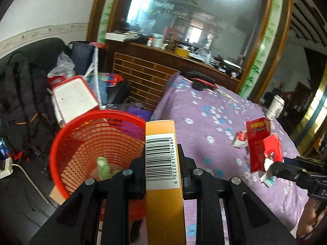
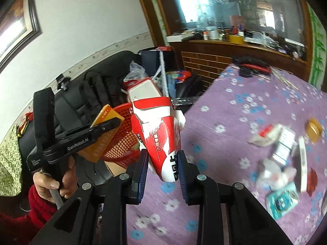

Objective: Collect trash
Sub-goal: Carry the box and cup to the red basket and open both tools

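Over the purple-clothed table, we carry trash toward the red basket at lower left: left gripper clamped on an orange box, right gripper pinching a torn red-and-white carton, both needing release above its rim.

Orange box: white barcode label, digits 6 922097 704484 printed along its edge.

Left gripper, side of the black body: "Gen.Robot.AI" in white; a smaller white label lower on the body, too small to read.

Red-and-white carton: boxed Chinese characters and large black characters, not legible.

Red carton: yellow lettering, blurred.
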Demonstrator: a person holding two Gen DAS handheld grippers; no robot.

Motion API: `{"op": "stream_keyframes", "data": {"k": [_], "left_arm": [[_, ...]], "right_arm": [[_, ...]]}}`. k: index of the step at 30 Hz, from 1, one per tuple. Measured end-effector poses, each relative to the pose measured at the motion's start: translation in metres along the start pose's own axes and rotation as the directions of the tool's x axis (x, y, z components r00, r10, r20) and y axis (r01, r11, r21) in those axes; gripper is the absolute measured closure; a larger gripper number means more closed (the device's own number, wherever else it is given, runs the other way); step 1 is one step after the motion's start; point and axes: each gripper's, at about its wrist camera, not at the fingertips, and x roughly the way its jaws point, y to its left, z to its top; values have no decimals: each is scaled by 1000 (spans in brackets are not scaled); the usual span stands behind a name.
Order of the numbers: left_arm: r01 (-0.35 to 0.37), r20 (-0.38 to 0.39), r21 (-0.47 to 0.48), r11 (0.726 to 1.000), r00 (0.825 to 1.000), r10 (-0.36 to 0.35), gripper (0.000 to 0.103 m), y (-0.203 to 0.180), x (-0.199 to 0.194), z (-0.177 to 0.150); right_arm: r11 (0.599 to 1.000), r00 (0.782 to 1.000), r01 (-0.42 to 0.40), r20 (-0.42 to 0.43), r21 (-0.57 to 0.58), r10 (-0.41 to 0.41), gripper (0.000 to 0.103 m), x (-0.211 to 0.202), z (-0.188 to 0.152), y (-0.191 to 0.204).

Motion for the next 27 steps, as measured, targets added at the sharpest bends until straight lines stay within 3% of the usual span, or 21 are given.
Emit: {"op": "stream_keyframes", "data": {"k": [6,16,19,20,22,23,27], "left_arm": [[-36,20,-32,999,999,37,81,32,-9,12],[-58,19,-55,997,998,59,81,51,1,26],[-71,18,-69,995,997,72,81,57,5,28],[-73,12,-73,995,997,74,78,59,7,28],[-82,9,-82,993,996,83,60,62,10,27],[-95,15,-89,991,995,97,46,63,10,26],[-89,24,-86,992,996,91,43,62,6,24]], "right_arm": [[999,999,-37,-9,-29,36,73,21,26,21],[995,995,-93,-34,-24,92,72,69,57,42],[993,992,-115,-49,-13,114,66,89,62,46],[993,992,-117,-47,-10,116,61,94,64,46],[993,992,-119,-50,-4,119,61,105,65,47],[992,991,-123,-51,5,123,61,107,64,44],[995,995,-99,-20,-2,99,61,90,56,35]]}}
